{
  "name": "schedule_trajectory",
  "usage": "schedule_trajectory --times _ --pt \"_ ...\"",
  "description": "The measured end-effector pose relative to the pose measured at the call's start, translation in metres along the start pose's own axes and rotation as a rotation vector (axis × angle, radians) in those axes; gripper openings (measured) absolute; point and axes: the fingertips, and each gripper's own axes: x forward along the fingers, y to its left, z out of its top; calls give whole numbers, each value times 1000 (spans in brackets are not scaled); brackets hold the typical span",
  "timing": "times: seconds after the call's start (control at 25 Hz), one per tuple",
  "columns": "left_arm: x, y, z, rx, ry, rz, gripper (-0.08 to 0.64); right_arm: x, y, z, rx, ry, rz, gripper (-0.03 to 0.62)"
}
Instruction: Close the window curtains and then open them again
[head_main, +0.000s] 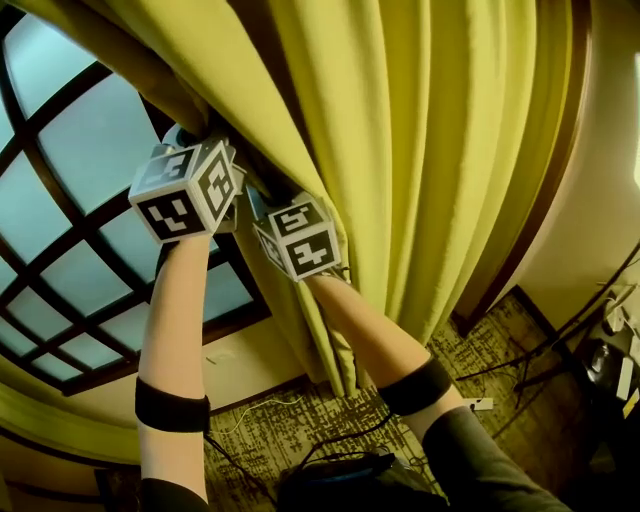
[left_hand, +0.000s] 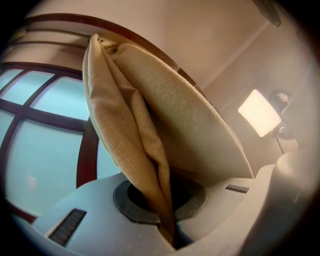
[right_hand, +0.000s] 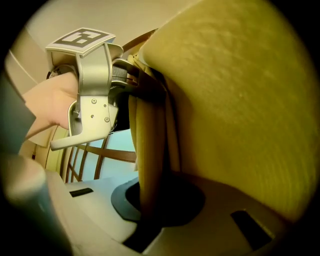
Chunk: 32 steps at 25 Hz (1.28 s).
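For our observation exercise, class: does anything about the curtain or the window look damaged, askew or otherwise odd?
Nothing stands out. The curtain hangs in even folds and is bunched only where the left gripper and right gripper pinch its edge. The window shows no cracked pane.

In the head view, folds of the curtain (head_main: 430, 150) hide the jaws of the left tongs (left_hand: 169, 232) and right tongs (right_hand: 145, 220). We lose the curtain's top and the left part of the window (head_main: 80, 160) at the frame edges; dark floor clutter (head_main: 612, 365) at right is unidentifiable.
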Motion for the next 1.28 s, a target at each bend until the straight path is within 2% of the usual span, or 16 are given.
schedule_trajectory --times 0.16,0.24,0.32,0.4,0.48,0.6,0.76,0.92,1.04,1.28 --pt "19 -21 17 20 -9 -31 5 -12 -27 18 1 -28 -42 28" --pt "33 -42 23 40 -1 -70 5 -20 -45 24 16 -29 -61 28" --pt "46 -71 16 81 40 -133 0 -27 -63 15 42 1 -89 28" --pt "60 -105 -9 104 95 -199 0 -38 -82 -11 59 54 -133 26" --pt "73 -136 -30 85 112 -256 1 -51 -104 -33 63 88 -185 26" --pt "88 -170 -19 46 74 -305 2 -73 -139 -27 79 79 -250 28" --pt "90 -179 -2 34 68 -285 2 -91 -151 -13 30 103 -254 28" --pt "67 -163 -7 26 53 -258 2 -92 -129 -19 3 115 -230 28" --pt "74 -167 -4 10 54 -237 2 -96 -139 -16 3 123 -204 28" --pt "80 -161 -10 6 57 -253 2 -86 -141 -18 25 118 -180 29"
